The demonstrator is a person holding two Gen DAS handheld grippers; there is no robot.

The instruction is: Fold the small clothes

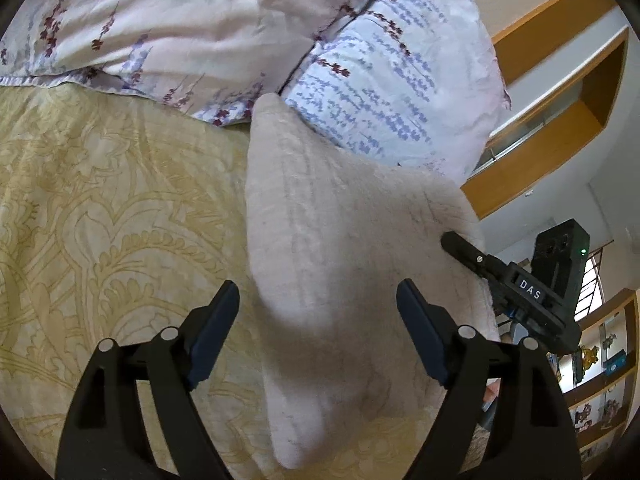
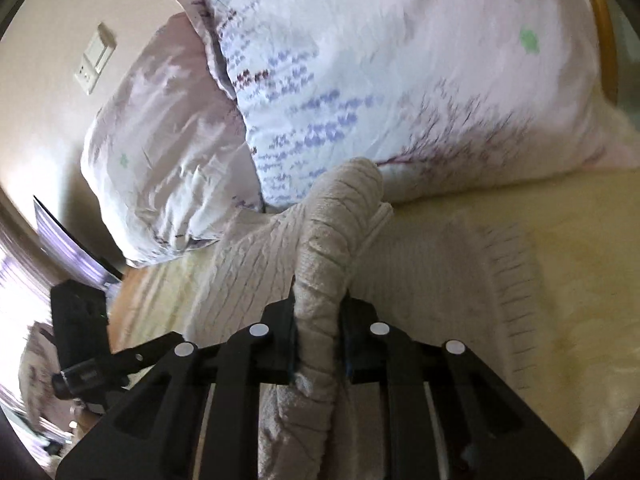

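Bedspread [image 1: 100, 200]: yellow, ornate pattern.
Pillows [image 1: 192, 28]: two, floral, touching.
Wall switch plate [image 2: 95, 58]: white.
Shelves [image 1: 560, 128]: wooden.

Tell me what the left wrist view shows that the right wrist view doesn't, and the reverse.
Left wrist only: the left gripper with its jaws open above the cream knit garment, not pinching it, and wooden shelves on the wall. Right wrist only: the right gripper shut on a bunched fold of the garment, and a wall switch plate. Both: the garment, the floral pillows and the yellow bedspread.
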